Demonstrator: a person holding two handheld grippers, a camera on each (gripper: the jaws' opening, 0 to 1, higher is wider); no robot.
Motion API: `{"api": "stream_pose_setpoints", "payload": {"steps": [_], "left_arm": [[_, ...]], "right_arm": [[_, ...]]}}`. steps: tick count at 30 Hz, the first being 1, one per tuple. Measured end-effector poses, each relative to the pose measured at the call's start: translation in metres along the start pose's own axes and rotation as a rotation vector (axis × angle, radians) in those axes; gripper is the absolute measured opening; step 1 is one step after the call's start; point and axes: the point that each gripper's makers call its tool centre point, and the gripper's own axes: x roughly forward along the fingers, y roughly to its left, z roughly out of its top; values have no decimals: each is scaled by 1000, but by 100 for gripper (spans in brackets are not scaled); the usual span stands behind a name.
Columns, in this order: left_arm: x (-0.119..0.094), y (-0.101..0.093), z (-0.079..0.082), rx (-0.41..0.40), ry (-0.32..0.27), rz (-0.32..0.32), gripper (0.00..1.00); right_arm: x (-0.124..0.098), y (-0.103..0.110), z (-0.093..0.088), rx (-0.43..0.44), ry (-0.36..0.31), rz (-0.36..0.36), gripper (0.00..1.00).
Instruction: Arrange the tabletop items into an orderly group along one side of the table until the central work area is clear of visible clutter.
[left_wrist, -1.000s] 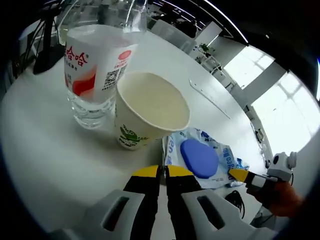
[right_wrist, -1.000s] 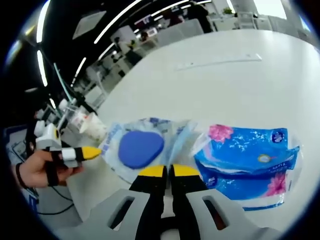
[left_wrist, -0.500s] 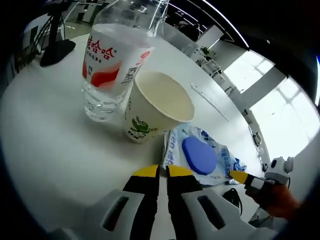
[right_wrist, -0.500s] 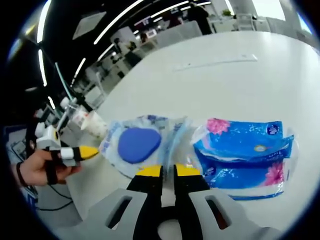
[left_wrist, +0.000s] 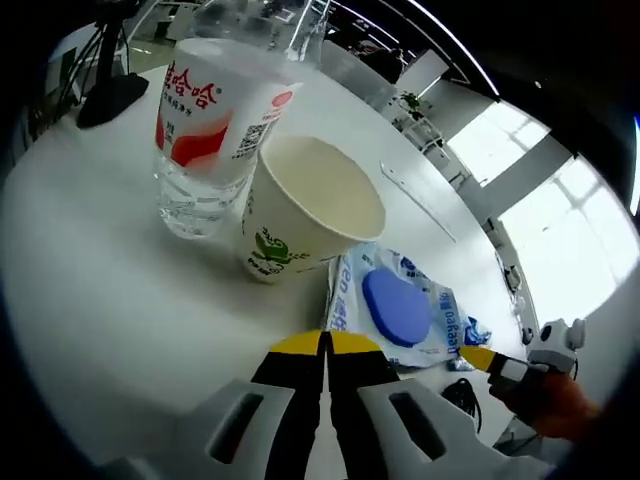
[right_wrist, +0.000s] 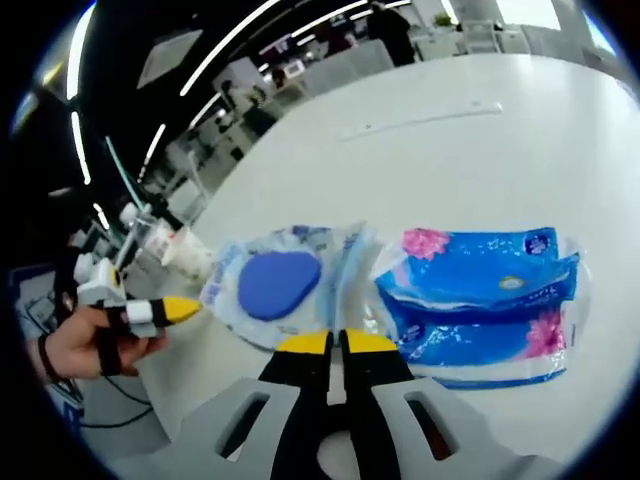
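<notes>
While both grippers (left_wrist: 325, 345) (right_wrist: 337, 343) sit clenched and empty, nudge the wipes pack (right_wrist: 280, 285) gently beside the paper cup (left_wrist: 300, 215) along the bench (left_wrist: 90, 290) edge.

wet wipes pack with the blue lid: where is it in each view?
Left gripper view: wet wipes pack lies lower right of centre, right of the paper cup.
Right gripper view: wet wipes pack lies left of centre, beside the blue tissue pack.
Shared landmark: the paper cup, small at far left there.

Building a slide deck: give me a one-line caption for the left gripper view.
Shut yellow-tipped claw facing a white paper cup, clear labelled water bottle and blue-lidded wet-wipe pack on a white table.
</notes>
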Motion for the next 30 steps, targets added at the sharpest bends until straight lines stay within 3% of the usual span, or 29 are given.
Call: {"api": "stream_pose_setpoints", "payload": {"steps": [4,12,22,30], "left_arm": [[-7,5,-4,55,9,10,0],[-19,10,-9,91,11,7,0],[-37,13,-18,250,32,1,0],[-53,13,-29,390,53,-7,3]], "right_arm": [[-7,-1,-11,-20,0,6,4],[-23,-16,-28,-7,-6,-27,2],[-52,-41,-23,3,-67,-89,2],[-77,-84,-15,13,-118,-234,4]]}}
